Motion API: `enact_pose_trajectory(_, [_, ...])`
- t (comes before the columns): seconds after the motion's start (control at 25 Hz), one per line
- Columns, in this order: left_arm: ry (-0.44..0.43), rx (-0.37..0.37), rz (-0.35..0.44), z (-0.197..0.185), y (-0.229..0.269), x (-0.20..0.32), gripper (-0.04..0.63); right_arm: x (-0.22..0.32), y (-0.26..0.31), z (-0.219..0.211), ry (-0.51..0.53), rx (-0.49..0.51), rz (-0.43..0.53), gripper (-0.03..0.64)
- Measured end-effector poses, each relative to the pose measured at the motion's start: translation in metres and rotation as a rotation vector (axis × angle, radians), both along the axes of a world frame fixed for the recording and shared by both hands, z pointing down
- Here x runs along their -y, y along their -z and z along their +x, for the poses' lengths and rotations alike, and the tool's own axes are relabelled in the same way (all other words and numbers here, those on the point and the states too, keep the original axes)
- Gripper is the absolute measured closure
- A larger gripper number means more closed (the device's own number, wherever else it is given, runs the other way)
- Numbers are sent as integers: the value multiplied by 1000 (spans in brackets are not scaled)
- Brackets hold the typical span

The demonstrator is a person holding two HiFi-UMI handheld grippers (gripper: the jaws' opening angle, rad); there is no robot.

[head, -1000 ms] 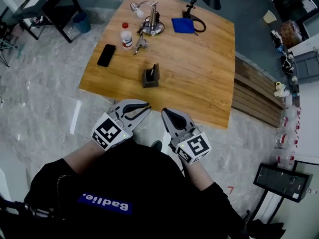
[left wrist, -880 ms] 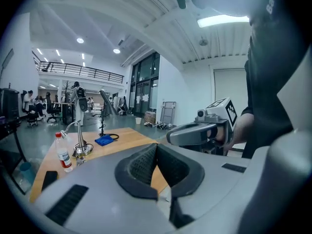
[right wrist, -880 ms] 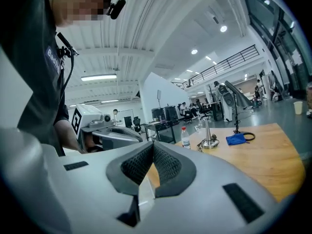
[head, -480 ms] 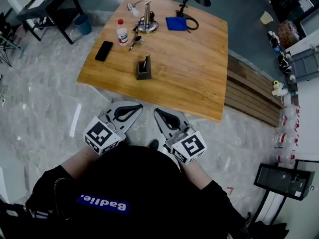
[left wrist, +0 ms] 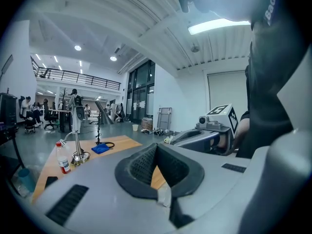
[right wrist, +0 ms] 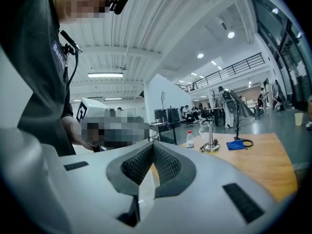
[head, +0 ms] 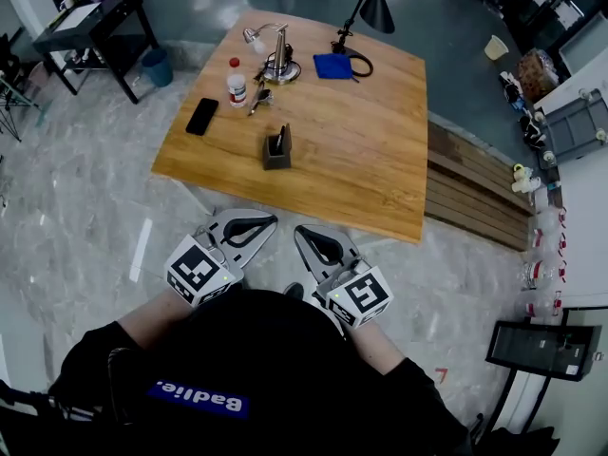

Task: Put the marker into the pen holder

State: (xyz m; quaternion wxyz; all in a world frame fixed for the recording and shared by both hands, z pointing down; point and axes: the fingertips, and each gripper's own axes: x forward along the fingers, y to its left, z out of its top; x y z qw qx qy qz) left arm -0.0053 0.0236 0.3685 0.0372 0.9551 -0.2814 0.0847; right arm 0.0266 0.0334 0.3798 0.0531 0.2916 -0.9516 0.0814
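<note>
The dark pen holder [head: 277,150] stands on the wooden table [head: 361,160], near its front edge. A slim dark marker [head: 279,140] sticks up inside it. Both grippers are held close to the person's body, short of the table and above the floor. My left gripper [head: 272,221] is shut with nothing between its jaws, and its closed tips [left wrist: 156,148] point toward the table. My right gripper [head: 301,233] is likewise shut and holds nothing, its tips [right wrist: 152,148] pressed together. The right gripper [left wrist: 210,136] also shows in the left gripper view.
At the table's far side are a black phone [head: 201,116], a red-capped bottle [head: 237,82], a metal stand [head: 278,60], a blue cloth [head: 332,66] and a black desk lamp [head: 372,6]. A wooden bench [head: 475,193] lies right of the table. A black side table [head: 90,22] stands far left.
The table has slid up and away in the head view as the person drew back. Both grippers have dropped a little closer to the body and stay shut.
</note>
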Motion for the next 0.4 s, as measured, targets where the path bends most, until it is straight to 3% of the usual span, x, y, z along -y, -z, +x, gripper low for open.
enact_pose_trajectory(0.4, [3,1,-2,-6,-5,2,586,3,-4,-5,-7,0,-3,611])
